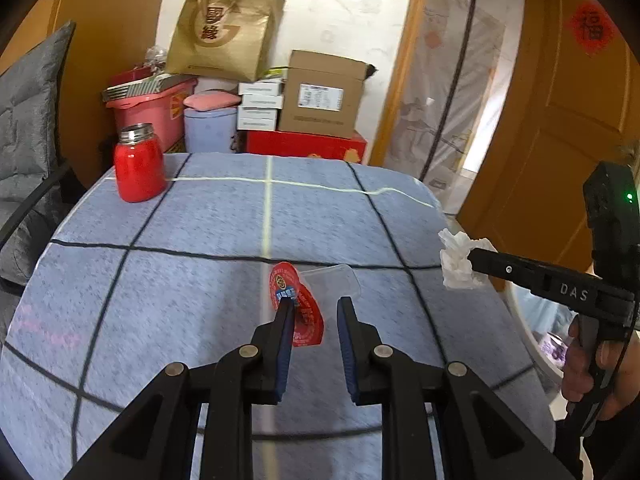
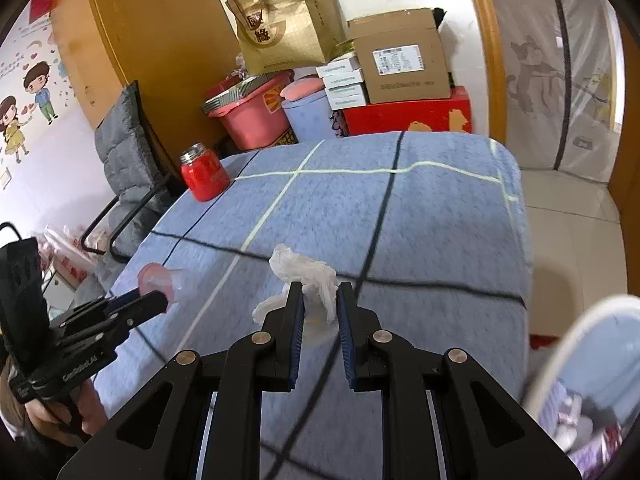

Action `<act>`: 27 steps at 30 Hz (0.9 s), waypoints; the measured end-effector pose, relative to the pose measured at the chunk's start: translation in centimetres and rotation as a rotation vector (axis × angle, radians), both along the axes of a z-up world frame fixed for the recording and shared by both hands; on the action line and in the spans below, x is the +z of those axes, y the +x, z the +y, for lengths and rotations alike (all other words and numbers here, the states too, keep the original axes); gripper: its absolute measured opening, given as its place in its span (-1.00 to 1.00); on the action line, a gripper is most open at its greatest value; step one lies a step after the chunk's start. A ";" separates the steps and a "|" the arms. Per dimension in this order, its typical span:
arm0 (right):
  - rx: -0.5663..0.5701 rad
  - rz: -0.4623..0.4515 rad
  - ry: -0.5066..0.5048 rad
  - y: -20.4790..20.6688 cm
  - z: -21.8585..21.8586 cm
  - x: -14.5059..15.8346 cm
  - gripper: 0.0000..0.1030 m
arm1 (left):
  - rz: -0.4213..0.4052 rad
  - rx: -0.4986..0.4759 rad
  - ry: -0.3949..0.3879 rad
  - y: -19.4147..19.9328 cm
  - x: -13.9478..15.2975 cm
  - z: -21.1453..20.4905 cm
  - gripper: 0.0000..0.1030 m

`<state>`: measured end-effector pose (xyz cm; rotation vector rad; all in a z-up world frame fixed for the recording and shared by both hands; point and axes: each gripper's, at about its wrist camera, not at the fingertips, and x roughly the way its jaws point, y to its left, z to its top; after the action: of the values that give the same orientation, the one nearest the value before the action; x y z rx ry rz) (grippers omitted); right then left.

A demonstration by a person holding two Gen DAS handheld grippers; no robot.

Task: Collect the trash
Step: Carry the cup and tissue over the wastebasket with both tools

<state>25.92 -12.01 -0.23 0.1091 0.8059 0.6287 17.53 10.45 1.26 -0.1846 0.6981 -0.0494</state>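
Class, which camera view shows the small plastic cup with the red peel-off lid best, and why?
The left wrist view: the plastic cup sits centred and sharp, red lid readable, at the left hand-held gripper. In the right wrist view the cup is only a blurred pink shape at the left, partly hidden by that gripper.

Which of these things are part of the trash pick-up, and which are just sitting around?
Job:
- crumpled tissue in right gripper
- jelly cup in left gripper
- bin

Lying about:
- red jar
- paper bag
- cardboard box
- pink tub
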 end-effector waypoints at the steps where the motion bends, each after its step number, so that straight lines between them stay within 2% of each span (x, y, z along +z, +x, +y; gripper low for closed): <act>1: -0.005 -0.001 0.002 -0.8 -0.6 0.1 -0.66 | -0.001 -0.008 -0.001 -0.4 0.1 -0.6 -0.58; 14: -0.075 -0.024 0.016 -6.6 -6.3 0.9 -0.66 | -0.006 -0.125 -0.017 -3.6 0.7 -7.1 -0.59; 27: -0.182 -0.018 0.023 -8.8 -12.3 0.4 -0.66 | 0.001 -0.236 -0.021 -3.8 0.7 -12.6 -0.59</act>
<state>17.13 -24.29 0.19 0.1953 0.7616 0.4661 13.75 -2.14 1.99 -0.1219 0.7184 -0.2827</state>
